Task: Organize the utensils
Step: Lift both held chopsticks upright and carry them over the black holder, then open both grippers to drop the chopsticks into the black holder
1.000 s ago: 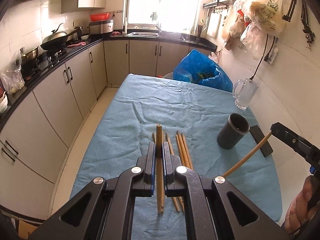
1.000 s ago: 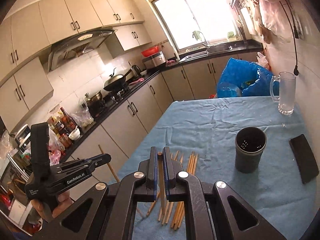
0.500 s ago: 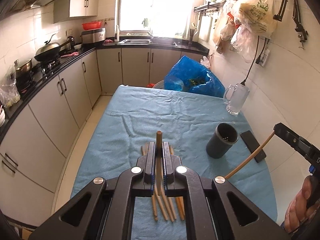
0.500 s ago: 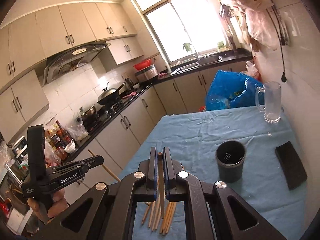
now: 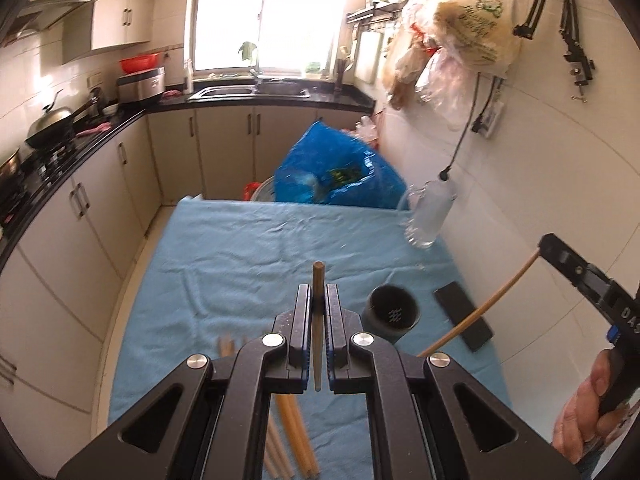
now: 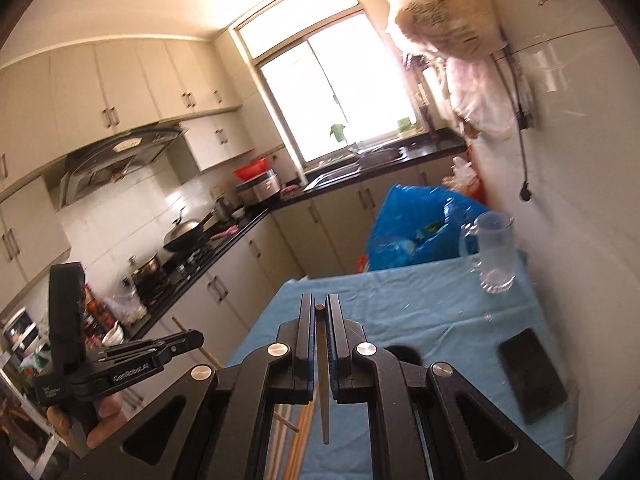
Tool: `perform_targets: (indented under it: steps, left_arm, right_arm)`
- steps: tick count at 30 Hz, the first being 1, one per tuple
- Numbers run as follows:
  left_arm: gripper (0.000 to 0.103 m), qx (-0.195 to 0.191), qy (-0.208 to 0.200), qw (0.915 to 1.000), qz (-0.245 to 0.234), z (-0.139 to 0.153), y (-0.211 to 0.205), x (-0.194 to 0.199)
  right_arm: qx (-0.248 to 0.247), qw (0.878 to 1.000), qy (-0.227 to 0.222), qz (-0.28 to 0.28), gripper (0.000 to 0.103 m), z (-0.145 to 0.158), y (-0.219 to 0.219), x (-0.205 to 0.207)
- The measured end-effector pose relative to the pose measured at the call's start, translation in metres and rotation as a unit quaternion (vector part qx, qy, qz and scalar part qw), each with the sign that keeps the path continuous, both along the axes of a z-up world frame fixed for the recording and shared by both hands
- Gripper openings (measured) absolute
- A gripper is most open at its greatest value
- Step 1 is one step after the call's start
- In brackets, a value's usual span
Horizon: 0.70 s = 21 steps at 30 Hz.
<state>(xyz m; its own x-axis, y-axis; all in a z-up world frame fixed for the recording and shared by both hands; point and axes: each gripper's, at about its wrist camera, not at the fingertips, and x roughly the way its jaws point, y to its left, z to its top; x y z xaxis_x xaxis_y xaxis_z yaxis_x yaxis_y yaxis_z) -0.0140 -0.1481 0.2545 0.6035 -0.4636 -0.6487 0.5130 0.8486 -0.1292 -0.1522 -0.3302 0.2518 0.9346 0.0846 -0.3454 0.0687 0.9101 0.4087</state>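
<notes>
Both my grippers have risen off the blue cloth: left gripper and right gripper each clamp one chopstick, above the black cup near the cloth's right edge.

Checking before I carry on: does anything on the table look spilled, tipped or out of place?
Nothing spilled or tipped. The holder stands upright and looks empty, and loose chopsticks lie on the cloth. A phone lies beside the holder, which is odd for a utensil job.
</notes>
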Motion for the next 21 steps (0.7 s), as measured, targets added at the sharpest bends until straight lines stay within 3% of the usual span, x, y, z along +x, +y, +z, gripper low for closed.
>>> perform_targets:
  steps: [7, 12, 17, 21]
  left_arm:
    - [0.005, -0.025, -0.035, 0.9988, -0.022, 0.041, -0.045, 0.005]
    - [0.005, -0.043, -0.035, 0.998, -0.03, 0.046, -0.076, 0.021]
    - [0.005, -0.037, -0.005, 0.9986, -0.037, 0.017, -0.103, 0.045]
    - [0.005, -0.02, 0.025, 0.9988, -0.037, -0.012, -0.115, 0.059]
  right_arm:
    - [-0.002, 0.999, -0.019, -0.031, 0.006, 0.023, -0.028, 0.011]
    - [-0.018, 0.997, -0.027, -0.065, 0.006, 0.03, -0.046, 0.024]
    - [-0.014, 0.997, -0.012, -0.076, 0.006, 0.015, -0.064, 0.04]
    - [0.003, 0.997, 0.024, -0.068, 0.006, -0.013, -0.074, 0.059]
